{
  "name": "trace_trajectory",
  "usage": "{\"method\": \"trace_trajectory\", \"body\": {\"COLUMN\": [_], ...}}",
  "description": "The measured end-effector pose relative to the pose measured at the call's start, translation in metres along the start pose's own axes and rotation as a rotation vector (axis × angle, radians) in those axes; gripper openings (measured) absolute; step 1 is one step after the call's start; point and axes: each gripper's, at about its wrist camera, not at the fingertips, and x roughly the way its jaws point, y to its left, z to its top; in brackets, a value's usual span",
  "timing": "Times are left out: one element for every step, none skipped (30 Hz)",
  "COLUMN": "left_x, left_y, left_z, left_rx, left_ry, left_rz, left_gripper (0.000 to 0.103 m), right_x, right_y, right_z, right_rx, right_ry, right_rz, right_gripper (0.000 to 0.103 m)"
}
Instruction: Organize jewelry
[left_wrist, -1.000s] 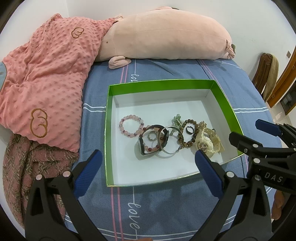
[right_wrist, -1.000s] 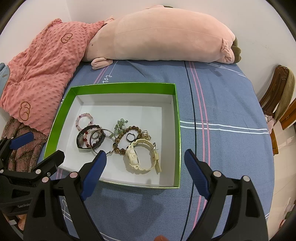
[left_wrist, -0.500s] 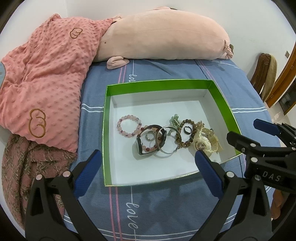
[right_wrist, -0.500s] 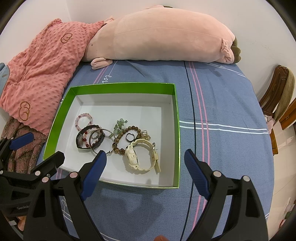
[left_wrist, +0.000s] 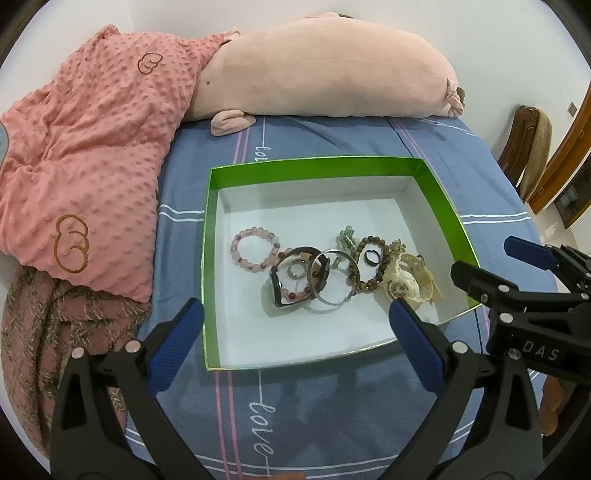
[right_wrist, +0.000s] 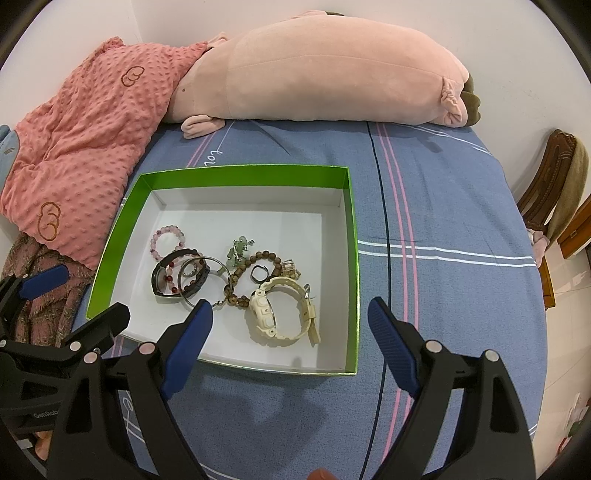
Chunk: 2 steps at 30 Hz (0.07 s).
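A green box with a white inside (left_wrist: 314, 164) (right_wrist: 240, 171) lies on the blue bedsheet. In it lie a pink bead bracelet (left_wrist: 234, 247) (right_wrist: 152, 243), a black watch (left_wrist: 275, 288) (right_wrist: 157, 277), a silver bangle (left_wrist: 332, 302), a brown bead bracelet (left_wrist: 369, 286) (right_wrist: 236, 271), a dark ring (left_wrist: 364, 256) (right_wrist: 252, 274), a green charm (left_wrist: 345, 238) and a cream watch (left_wrist: 406, 284) (right_wrist: 262, 314). My left gripper (left_wrist: 295, 306) hovers open over the box's near edge. Beside it, over the near right part, my right gripper (right_wrist: 289, 306) (left_wrist: 484, 254) stands open. Neither holds anything.
A pink dotted blanket (left_wrist: 92, 155) and a woven throw (left_wrist: 44, 332) crowd the bed's left side. A long pink plush pillow (right_wrist: 325, 70) lies along the wall behind the box. A wooden chair (right_wrist: 561, 177) stands past the bed's right edge.
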Motion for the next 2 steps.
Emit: {"method": "trace_trajectory", "body": {"left_x": [0.0000, 0.0004], "left_y": [-0.0003, 0.0000], "left_z": [-0.0001, 0.0001], "left_rx": [0.001, 0.002], "left_ry": [0.001, 0.003], "left_rz": [0.003, 0.008], "left_gripper": [0.101, 0.101], "right_x": [-0.0002, -0.0007], "right_y": [0.0002, 0.0002], "right_z": [0.0001, 0.0002], "right_rx": [-0.002, 0.001], "right_ry": [-0.002, -0.006], "right_rz": [0.000, 0.000], "right_gripper": [0.086, 0.086]}}
